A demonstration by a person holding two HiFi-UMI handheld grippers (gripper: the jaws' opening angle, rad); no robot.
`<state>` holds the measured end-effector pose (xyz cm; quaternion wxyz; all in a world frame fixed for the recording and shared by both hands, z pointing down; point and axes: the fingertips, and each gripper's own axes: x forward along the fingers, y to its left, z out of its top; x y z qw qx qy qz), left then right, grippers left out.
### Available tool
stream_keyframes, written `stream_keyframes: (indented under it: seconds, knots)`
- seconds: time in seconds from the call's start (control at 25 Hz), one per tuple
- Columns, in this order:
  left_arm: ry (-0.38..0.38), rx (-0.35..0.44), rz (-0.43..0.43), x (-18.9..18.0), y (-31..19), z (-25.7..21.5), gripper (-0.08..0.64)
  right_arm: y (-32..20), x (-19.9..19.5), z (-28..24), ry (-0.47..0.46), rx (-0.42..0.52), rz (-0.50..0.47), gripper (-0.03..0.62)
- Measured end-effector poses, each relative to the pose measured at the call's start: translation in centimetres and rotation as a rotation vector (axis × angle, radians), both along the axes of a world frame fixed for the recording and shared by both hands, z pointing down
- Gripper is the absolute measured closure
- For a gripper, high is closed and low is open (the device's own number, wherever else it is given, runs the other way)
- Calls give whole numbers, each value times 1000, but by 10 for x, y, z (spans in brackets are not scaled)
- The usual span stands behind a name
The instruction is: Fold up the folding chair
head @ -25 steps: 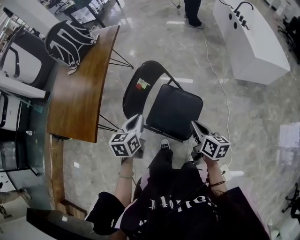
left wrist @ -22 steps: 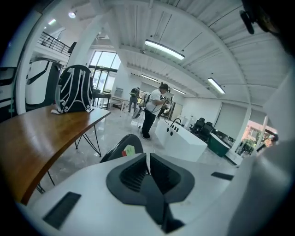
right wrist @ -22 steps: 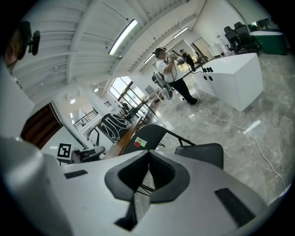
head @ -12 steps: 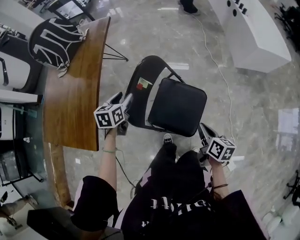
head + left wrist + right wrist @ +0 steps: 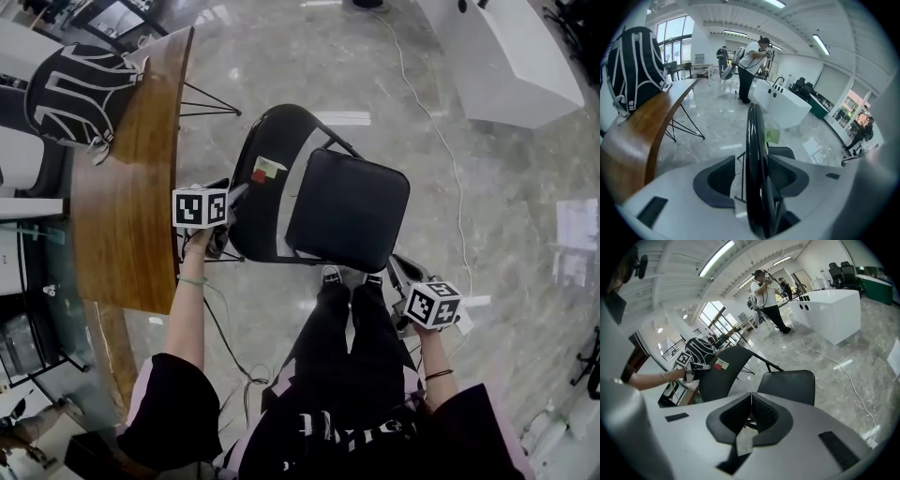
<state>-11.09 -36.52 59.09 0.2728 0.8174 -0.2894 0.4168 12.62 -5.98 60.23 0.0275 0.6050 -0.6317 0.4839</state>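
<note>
Black folding chair (image 5: 349,208), unfolded, upright

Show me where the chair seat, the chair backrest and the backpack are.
chair seat (image 5: 347,211), head view, middle of the black cushion
chair backrest (image 5: 272,136), head view, black panel above the sticker
backpack (image 5: 70,94), head view, middle of its striped front
</note>
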Motion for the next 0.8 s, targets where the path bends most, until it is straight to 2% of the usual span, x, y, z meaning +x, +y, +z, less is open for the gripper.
stream_keyframes:
  seconds: [0.12,0.28,0.56,0.68,0.8]
  knots:
    - [25,-30,5,10,0,10,342,4,4,32,-2,-22,-19,578]
    - [7,-25,46,18,3,17,368,3,16,75,-14,-71,-20,578]
    - [-57,61,47,20,-6,16,387,-13,48,139,90,-80,-103,577]
    - [-85,94,28,19,-6,17,386,-14,64,174,88,-112,-102,554]
    - [-82,111,21,22,-7,18,386,-17,78,212,57,-137,-116,469]
